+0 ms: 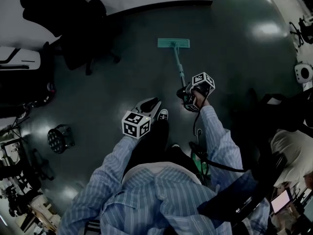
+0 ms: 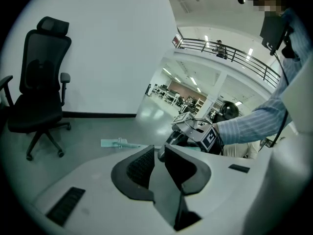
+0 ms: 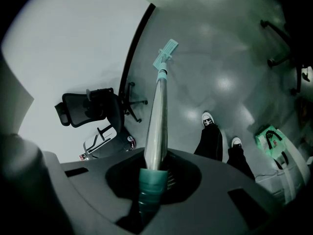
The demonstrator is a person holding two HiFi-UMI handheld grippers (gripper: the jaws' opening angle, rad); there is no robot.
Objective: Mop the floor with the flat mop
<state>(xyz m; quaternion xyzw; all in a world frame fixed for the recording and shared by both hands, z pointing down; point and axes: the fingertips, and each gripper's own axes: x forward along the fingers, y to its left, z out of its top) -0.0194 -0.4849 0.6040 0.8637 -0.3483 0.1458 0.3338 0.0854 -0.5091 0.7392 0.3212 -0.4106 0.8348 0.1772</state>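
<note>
Working the flat mop [image 1: 173, 43] one-handed right now: got the right gripper [image 1: 190, 98] clenched round the handle [image 3: 157, 116], biting just where the teal grip sleeve [image 3: 149, 190] ends, with the silver shaft running straight out between the jaws. Got the left gripper [image 1: 154, 102] pinched closed on nothing, hovering near the right one and clear of the handle. Can see the mop head [image 3: 165, 53] lying flat on the floor [image 1: 122, 77] out front, near the dark skirting along the wall and well apart from the shoes [image 1: 163, 114]. Probably at the far end of a stroke, but hard to call from this alone. Biggest worry is steering a long handle from the top end with a single grip. Easy to let that smooth shaft twist or slide in the jaws, tip the head onto one edge and just skate over the floor instead of wiping it. Would want the left gripper opened and set lower on the handle for leverage. Also worth minding the office chair [image 1: 80, 31] off to the left — swing too wide and risk snagging the head on the wheeled base. Same going backwards: pull in too far and bump the shoes, or step into the green bag [image 3: 270, 140] sitting beside the feet.
</note>
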